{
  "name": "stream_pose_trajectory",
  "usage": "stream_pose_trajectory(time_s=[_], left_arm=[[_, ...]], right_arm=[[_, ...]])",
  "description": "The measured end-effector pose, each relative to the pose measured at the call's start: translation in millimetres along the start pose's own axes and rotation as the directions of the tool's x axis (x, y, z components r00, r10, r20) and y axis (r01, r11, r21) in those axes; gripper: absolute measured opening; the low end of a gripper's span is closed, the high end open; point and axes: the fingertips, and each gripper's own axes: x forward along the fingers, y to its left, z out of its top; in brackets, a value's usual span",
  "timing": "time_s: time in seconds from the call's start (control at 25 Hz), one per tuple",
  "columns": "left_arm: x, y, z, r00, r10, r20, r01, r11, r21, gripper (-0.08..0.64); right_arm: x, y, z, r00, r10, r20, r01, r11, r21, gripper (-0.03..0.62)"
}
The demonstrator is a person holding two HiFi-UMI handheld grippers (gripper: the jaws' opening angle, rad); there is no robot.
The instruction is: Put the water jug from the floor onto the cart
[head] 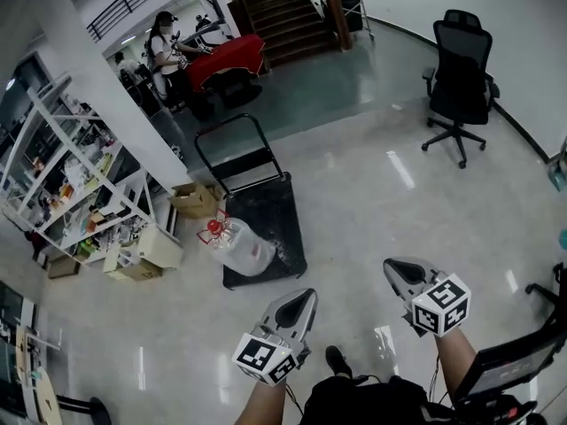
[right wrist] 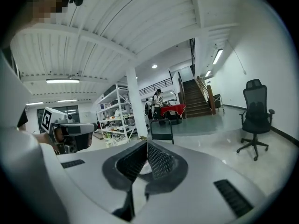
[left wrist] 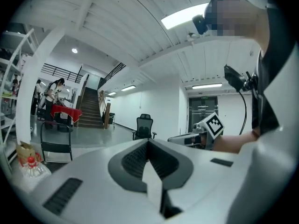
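Observation:
The clear water jug [head: 244, 248] with a red cap lies on its side at the front left of the black flat cart [head: 282, 209]; it seems to rest on the deck with its cap past the left edge. Both grippers are held low in front of me, well short of the cart. My left gripper [head: 307, 299] and right gripper [head: 393, 267] are shut and empty. The left gripper view shows its jaws [left wrist: 148, 142] closed, with the jug [left wrist: 31, 168] far left. In the right gripper view the jaws [right wrist: 146, 143] meet, with the cart's handle [right wrist: 162, 129] beyond.
A black office chair [head: 459, 76] stands at the right. White shelves [head: 62, 171] and cardboard boxes [head: 149, 251] line the left, beside a white pillar [head: 115, 96]. A person [head: 165, 50] stands at a red-covered table [head: 227, 58] near the stairs [head: 283, 7].

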Motion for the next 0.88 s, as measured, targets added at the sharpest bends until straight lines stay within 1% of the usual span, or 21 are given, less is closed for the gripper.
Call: stream_pose_trajectory(time_s=[0.12, 0.24, 0.32, 0.48, 0.6, 0.68, 0.76, 0.84, 0.88], left_arm=[[-9.7, -63.0, -1.2, 1.000, 0.019, 0.004, -0.019, 1.000, 0.002, 0.000], [-26.5, -117.7, -2.3, 1.000, 0.012, -0.006, -0.012, 1.000, -0.003, 0.000], [-41.9, -134.5, -4.7, 0.999, 0.030, -0.015, -0.030, 0.999, -0.018, 0.000], [-81.7, -151.5, -15.2, 0.998, 0.058, -0.033, -0.059, 0.997, -0.040, 0.000], [-113.8, -172.5, -17.0, 0.999, 0.037, -0.022, -0.037, 0.999, -0.028, 0.000], [-143.1, -185.0, -21.1, 1.000, 0.028, -0.004, -0.029, 0.999, -0.014, 0.000], [-181.2, -194.0, -34.8, 1.000, 0.018, 0.003, -0.018, 1.000, 0.012, 0.000], [-226.5, -204.4, -57.2, 1.000, -0.010, -0.008, 0.010, 0.999, 0.043, 0.000], [-249.0, -209.9, -68.6, 1.000, -0.025, -0.013, 0.026, 0.999, 0.046, 0.000]], right_arm=[[-65.0, 0.5, -9.9, 1.000, 0.024, 0.017, -0.025, 1.000, 0.011, 0.003], [-118.1, 1.9, -22.0, 0.999, 0.013, 0.035, -0.015, 0.998, 0.054, 0.003], [-138.2, 10.8, -24.7, 0.999, 0.012, 0.038, -0.014, 0.999, 0.046, 0.003], [-161.7, 44.0, -29.7, 0.999, 0.014, 0.044, -0.015, 1.000, 0.021, 0.003], [-184.4, 77.5, -38.6, 0.999, 0.017, 0.043, -0.018, 1.000, 0.024, 0.003], [-198.2, 108.8, -48.8, 0.999, 0.015, 0.042, -0.015, 1.000, 0.009, 0.003], [-207.1, 148.1, -60.8, 0.999, -0.002, 0.043, 0.003, 1.000, -0.022, 0.003], [-214.8, 194.3, -76.5, 0.999, -0.025, 0.044, 0.027, 0.998, -0.049, 0.003], [-220.3, 217.1, -84.7, 0.998, -0.034, 0.046, 0.037, 0.998, -0.055, 0.003]])
